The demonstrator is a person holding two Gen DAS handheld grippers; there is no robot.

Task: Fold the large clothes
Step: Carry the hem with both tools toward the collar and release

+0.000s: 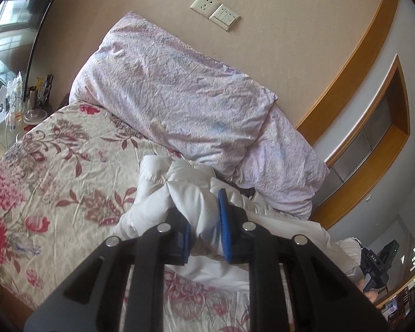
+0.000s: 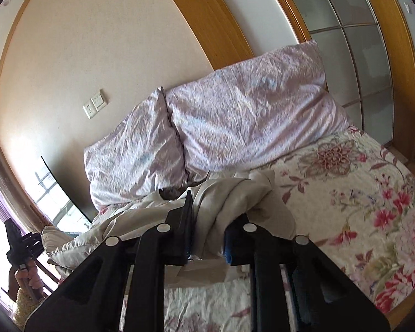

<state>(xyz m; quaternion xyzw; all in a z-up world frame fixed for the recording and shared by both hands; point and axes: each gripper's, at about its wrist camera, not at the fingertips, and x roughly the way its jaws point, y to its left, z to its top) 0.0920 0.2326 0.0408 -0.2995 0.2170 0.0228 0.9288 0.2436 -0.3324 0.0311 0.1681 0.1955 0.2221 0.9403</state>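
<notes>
A large white padded jacket [image 1: 179, 182] lies bunched on the flowered bedspread [image 1: 55, 166]. My left gripper [image 1: 204, 221] is shut on a thick fold of it, blue pads pressing the cloth from both sides, held above the bed. In the right wrist view my right gripper [image 2: 207, 221] is shut on another fold of the same jacket [image 2: 235, 193], which drapes over its right finger. The jacket stretches between the two grippers. The other gripper shows at the edge of each view: the right gripper [image 1: 373, 265], the left gripper [image 2: 19, 240].
Two pale pink pillows [image 1: 174, 94] lean on the wall at the head of the bed. A nightstand with bottles and jars [image 1: 25, 105] stands at the bed's far side. A wooden-framed sliding wardrobe door [image 2: 345, 41] is beyond the bed.
</notes>
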